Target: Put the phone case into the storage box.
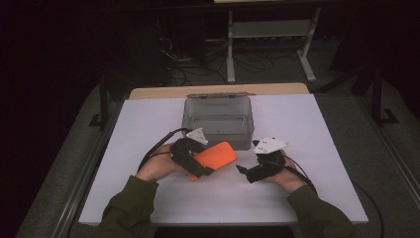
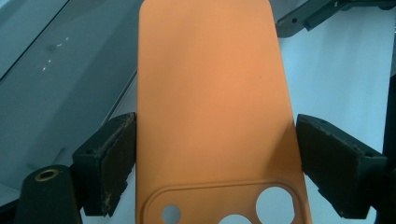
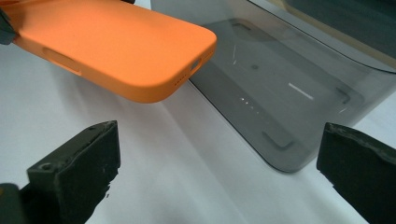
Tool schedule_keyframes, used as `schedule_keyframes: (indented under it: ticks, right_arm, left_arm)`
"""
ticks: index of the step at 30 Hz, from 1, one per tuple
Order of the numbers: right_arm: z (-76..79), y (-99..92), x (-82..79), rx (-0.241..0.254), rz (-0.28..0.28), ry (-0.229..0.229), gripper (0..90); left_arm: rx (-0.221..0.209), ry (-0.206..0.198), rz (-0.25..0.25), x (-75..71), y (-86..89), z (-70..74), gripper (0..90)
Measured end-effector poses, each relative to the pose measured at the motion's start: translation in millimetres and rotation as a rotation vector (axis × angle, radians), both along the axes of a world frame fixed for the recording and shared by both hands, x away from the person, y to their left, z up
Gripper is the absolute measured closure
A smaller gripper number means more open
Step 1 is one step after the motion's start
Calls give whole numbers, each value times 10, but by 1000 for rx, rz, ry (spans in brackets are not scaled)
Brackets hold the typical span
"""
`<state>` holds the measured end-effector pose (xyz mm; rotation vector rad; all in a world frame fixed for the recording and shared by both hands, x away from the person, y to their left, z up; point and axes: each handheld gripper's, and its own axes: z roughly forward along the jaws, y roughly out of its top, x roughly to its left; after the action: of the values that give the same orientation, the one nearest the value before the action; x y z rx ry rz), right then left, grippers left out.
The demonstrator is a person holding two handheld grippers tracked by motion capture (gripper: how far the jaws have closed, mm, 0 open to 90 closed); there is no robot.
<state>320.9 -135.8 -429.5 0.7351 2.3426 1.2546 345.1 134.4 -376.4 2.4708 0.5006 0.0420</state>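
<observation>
On a white table (image 1: 148, 198), an orange phone case (image 1: 214, 157) is clamped by the left gripper (image 1: 200, 171), at 7 o'clock from a smoky plastic box (image 1: 218, 116). The right gripper (image 1: 242, 171) is held with jaws parted and empty, at 3 o'clock from the case.

high: above, facing forward-down | tong views: close (sharing orange case (image 2: 210, 93))

Table top (image 1: 307, 129): white sheet, lit evenly, bright against the rest.
Table far edge (image 1: 148, 92): strip of bare wood past the sheet.
Floor (image 1: 376, 148): grey, carpet-like, dim.
Metal rails (image 1: 84, 173): run along both sides of the table at floor level.
White stand (image 1: 270, 29): behind the table, two legs, low shelf.
Cables (image 1: 198, 59): loose tangle on the floor left of the stand.
Room: dark at left and top, walls not readable.
</observation>
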Motion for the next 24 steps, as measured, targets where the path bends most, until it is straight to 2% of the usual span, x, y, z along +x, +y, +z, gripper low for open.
schedule_keyframes:
  ticks: [14, 24]
  right_arm:
    - [5, 19, -31, -44, 5, -64, 0]
    - [12, 37, -57, -80, 12, -127, 0]
  left_arm:
    - [-2, 0, -1, 1, 5, 3, 149]
    - [-6, 0, 1, 1, 6, 6, 150]
